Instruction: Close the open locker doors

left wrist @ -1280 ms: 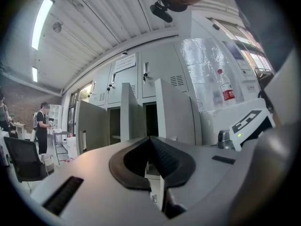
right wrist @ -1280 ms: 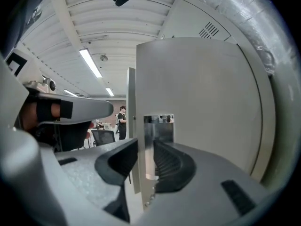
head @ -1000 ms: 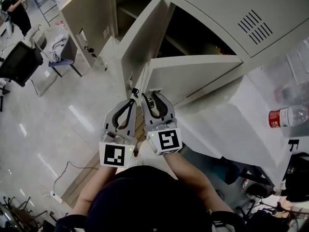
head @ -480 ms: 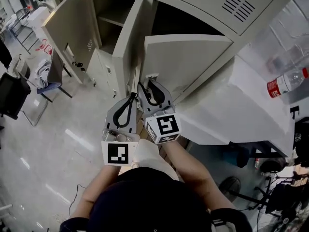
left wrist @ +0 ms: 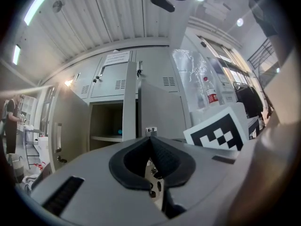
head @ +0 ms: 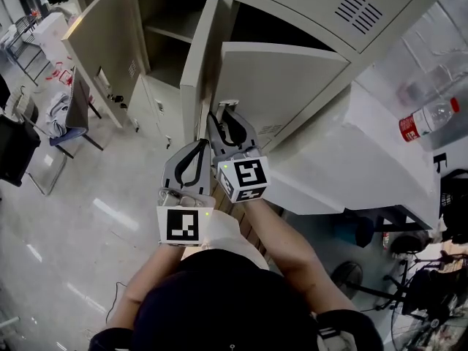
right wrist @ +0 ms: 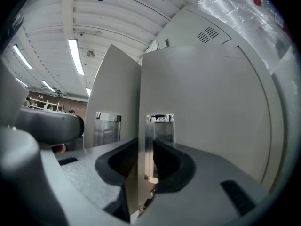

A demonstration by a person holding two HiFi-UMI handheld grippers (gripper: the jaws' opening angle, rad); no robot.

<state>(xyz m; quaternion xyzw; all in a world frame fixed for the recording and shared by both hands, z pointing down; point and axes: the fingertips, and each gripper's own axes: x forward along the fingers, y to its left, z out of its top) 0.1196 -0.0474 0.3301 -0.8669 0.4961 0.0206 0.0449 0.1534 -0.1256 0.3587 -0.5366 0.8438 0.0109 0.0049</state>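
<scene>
The right gripper [right wrist: 146,142] has its jaws clamped on the free edge of the nearest open locker door [right wrist: 207,112], just below its metal latch plate [right wrist: 160,126]. The door stands swung out from the lockers. The left gripper [left wrist: 149,137] sits just beside the right one, jaws pressed together and holding nothing.

a glossy pale floor [head: 80,225] fills the lower left of the head view, with a chair [head: 69,126] and a black chair [head: 14,152] at the left edge. a white tabletop [head: 365,159] at right carries a plastic bottle [head: 428,117]. strip lights [right wrist: 75,55] cross the ribbed ceiling [right wrist: 117,18].
</scene>
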